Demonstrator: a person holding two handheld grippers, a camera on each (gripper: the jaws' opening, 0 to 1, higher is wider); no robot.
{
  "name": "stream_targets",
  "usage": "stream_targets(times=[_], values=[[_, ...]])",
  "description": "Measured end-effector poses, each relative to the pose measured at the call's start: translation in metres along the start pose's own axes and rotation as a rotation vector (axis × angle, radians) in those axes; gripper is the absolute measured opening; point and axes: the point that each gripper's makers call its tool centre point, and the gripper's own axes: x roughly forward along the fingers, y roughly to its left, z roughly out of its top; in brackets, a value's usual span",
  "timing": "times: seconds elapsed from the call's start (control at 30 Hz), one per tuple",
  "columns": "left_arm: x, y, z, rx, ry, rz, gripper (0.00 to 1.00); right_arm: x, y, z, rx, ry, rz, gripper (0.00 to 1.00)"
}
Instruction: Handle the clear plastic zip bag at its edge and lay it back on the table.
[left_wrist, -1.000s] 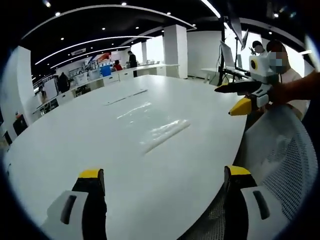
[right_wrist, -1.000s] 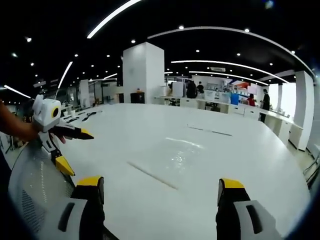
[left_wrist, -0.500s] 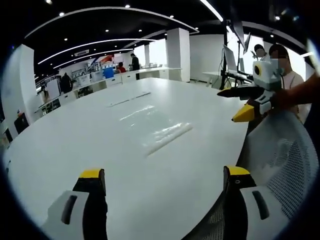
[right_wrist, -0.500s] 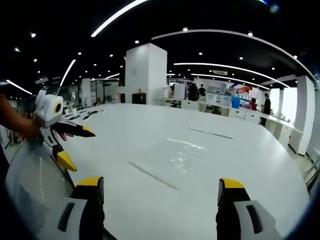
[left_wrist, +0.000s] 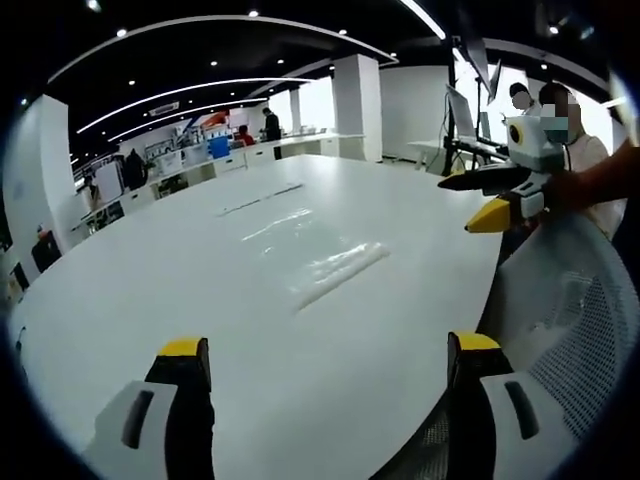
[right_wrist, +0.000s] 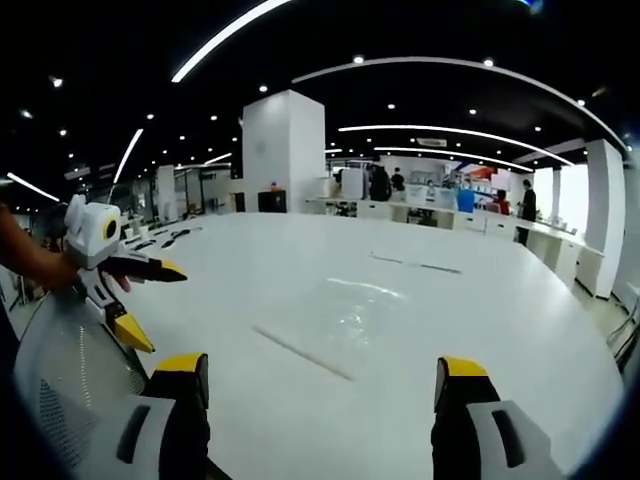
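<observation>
zip bag (left_wrist: 318, 262): clear glossy plastic | table (left_wrist: 150, 300): smooth white, slight sheen | chair back (left_wrist: 570, 320): white mesh

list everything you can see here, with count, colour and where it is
zip bag: one, clear, flat on the table ahead of both grippers
table: one, white, large, with rounded edge
mesh chair: one, white and grey, at the near table edge between the grippers
people: several, dark clothes, at far counters
column: one, white, behind the table
left gripper: one, white, yellow-tipped fingers apart, empty
right gripper: one, same colours, fingers apart, empty
</observation>
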Motion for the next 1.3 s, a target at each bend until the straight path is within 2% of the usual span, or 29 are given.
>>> stream_targets(times=[0.6, 0.93, 1.03, 1.13, 1.3], values=[[-0.001, 0.002, -0.001, -0.019, -0.012, 0.008, 0.95, 0.002, 0.0, -0.01, -0.004, 0.038, 0.008, 0.93], [-0.001, 0.005, 0.001, -0.014, -0.013, 0.017, 0.95, 0.002, -0.002, -0.004, -0.005, 0.022, -0.007, 0.93], [-0.002, 0.009, 0.004, -0.025, -0.036, 0.025, 0.95, 0.001, -0.003, -0.002, 0.002, 0.01, -0.016, 0.93], [-0.001, 0.008, -0.001, -0.031, -0.014, 0.014, 0.95, 0.001, -0.003, 0.0, -0.005, 0.003, -0.027, 0.93], [0.0, 0.004, 0.001, -0.027, -0.018, 0.0, 0.95, 0.001, -0.002, -0.003, -0.011, 0.02, -0.02, 0.93]])
